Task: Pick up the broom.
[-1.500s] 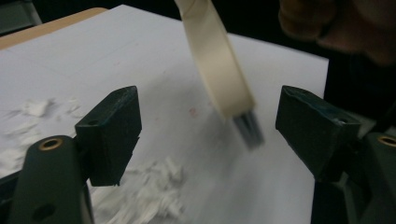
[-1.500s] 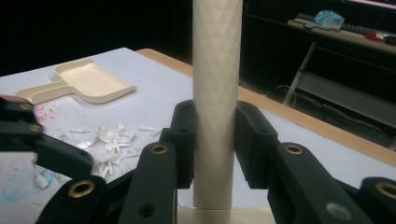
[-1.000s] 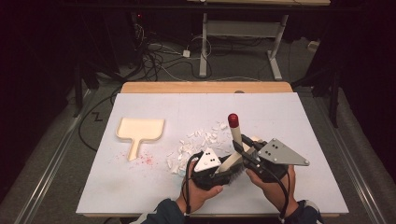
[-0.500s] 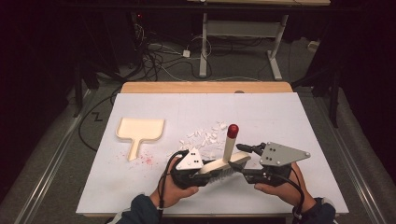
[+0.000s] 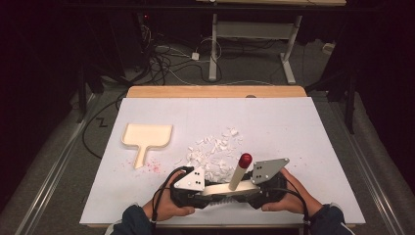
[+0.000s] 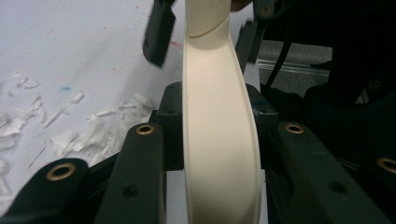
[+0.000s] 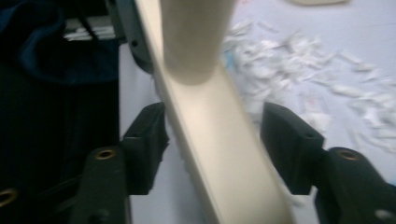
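Note:
A cream hand brush with a red-tipped handle lies crosswise above the table's near edge, its handle slanting up and away. My left gripper is shut on the brush body, both pads pressed to its sides. From the opposite end my right gripper straddles the same body, open, with a gap on each side. White paper scraps are scattered just beyond the brush. A cream dustpan rests at the left, handle pointing toward me.
A white sheet covers the table, with a wooden strip along the far edge. Faint red specks lie near the dustpan handle. Cables and desk legs stand on the dark floor beyond.
Both hands have drawn the brush back toward the near edge and lowered it. The grippers now face each other along the brush, and the right gripper's plate has shifted right.

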Motion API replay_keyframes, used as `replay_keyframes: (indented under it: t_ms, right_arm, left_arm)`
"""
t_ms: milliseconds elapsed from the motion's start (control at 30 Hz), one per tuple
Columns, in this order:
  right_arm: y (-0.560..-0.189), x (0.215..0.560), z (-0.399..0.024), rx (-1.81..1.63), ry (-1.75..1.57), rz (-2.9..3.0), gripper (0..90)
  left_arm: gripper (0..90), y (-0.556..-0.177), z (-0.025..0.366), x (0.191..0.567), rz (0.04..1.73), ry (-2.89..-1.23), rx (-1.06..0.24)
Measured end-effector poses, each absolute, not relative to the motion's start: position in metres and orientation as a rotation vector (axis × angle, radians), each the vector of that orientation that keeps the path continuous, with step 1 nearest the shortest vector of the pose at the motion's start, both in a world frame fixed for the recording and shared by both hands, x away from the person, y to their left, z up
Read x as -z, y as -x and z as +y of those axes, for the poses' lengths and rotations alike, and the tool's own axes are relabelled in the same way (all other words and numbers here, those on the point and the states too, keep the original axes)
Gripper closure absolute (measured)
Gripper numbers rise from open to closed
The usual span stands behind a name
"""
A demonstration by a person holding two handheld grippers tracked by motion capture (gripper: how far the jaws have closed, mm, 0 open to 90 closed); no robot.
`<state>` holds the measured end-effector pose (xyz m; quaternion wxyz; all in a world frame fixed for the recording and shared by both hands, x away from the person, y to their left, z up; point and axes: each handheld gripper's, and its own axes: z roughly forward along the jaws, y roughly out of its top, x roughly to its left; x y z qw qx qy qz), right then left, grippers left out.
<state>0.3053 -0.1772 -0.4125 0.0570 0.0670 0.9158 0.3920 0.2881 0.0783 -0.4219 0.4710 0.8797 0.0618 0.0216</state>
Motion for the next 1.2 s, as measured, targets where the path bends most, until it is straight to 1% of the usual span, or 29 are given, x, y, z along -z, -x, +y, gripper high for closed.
replay_keyframes:
  t_ms: [67,133,200,300,333,400,433,467,500,533,567,600,633,767,800,867,933,1000,1033,1200]
  right_arm:
    - [-0.305,0.416,-0.175,-1.195,-0.173,2.807,53.4]
    - [-0.305,0.418,-0.173,-1.198,-0.167,2.827,58.5]
    - [-0.303,0.419,-0.172,-1.212,-0.162,2.847,64.5]
    - [-0.303,0.418,-0.171,-1.219,-0.148,2.841,67.4]
    - [-0.303,0.417,-0.17,-1.228,-0.157,2.837,67.7]
    - [-0.305,0.416,-0.171,-1.205,-0.192,2.826,67.8]
    - [-0.307,0.416,-0.173,-1.195,-0.175,2.819,67.8]
    - [-0.307,0.416,-0.175,-1.198,-0.201,2.81,67.8]
    - [-0.308,0.414,-0.176,-1.199,-0.239,2.802,67.8]
    - [-0.309,0.412,-0.178,-1.199,-0.247,2.793,67.8]
    - [-0.309,0.412,-0.178,-1.199,-0.247,2.793,67.8]
    - [-0.311,0.407,-0.182,-1.197,-0.3,2.767,67.8]
    - [-0.312,0.404,-0.184,-1.198,-0.321,2.753,67.7]
    - [-0.316,0.394,-0.196,-1.231,-0.413,2.697,67.7]
    - [-0.316,0.394,-0.196,-1.231,-0.413,2.697,67.7]
    - [-0.319,0.387,-0.205,-1.237,-0.485,2.649,67.7]
    - [-0.322,0.384,-0.212,-1.251,-0.544,2.617,67.7]
    - [-0.324,0.383,-0.215,-1.259,-0.565,2.603,67.8]
    - [-0.326,0.38,-0.222,-1.253,-0.598,2.573,67.8]
    - [-0.331,0.376,-0.239,-1.23,-0.703,2.486,67.8]
  left_arm:
    - [64.7,-0.288,0.077,0.423,0.148,-2.163,-0.059]
    - [64.1,-0.289,0.078,0.424,0.144,-2.154,-0.053]
    - [59.2,-0.289,0.079,0.424,0.169,-2.141,-0.081]
    - [52.9,-0.289,0.083,0.422,0.189,-2.135,-0.123]
    - [48.8,-0.289,0.083,0.422,0.189,-2.135,-0.123]
    - [35.2,-0.289,0.09,0.418,0.239,-2.119,-0.192]
    - [31.8,-0.289,0.09,0.418,0.239,-2.119,-0.192]
    - [27.5,-0.287,0.095,0.415,0.28,-2.12,-0.276]
    - [22.3,-0.287,0.099,0.413,0.3,-2.107,-0.299]
    - [19.7,-0.286,0.104,0.412,0.316,-2.094,-0.321]
    - [19.5,-0.286,0.104,0.412,0.316,-2.094,-0.321]
    - [18.9,-0.285,0.108,0.411,0.332,-2.091,-0.359]
    - [17.0,-0.283,0.12,0.41,0.373,-2.084,-0.43]
    - [16.4,-0.278,0.145,0.415,0.468,-2.073,-0.547]
    - [16.4,-0.278,0.145,0.415,0.468,-2.073,-0.547]
    - [16.4,-0.274,0.164,0.423,0.532,-2.09,-0.632]
    - [16.5,-0.271,0.175,0.43,0.581,-2.098,-0.664]
    - [16.4,-0.27,0.181,0.433,0.598,-2.101,-0.666]
    - [16.4,-0.268,0.189,0.44,0.625,-2.124,-0.691]
    - [16.4,-0.267,0.198,0.458,0.67,-2.171,-0.695]
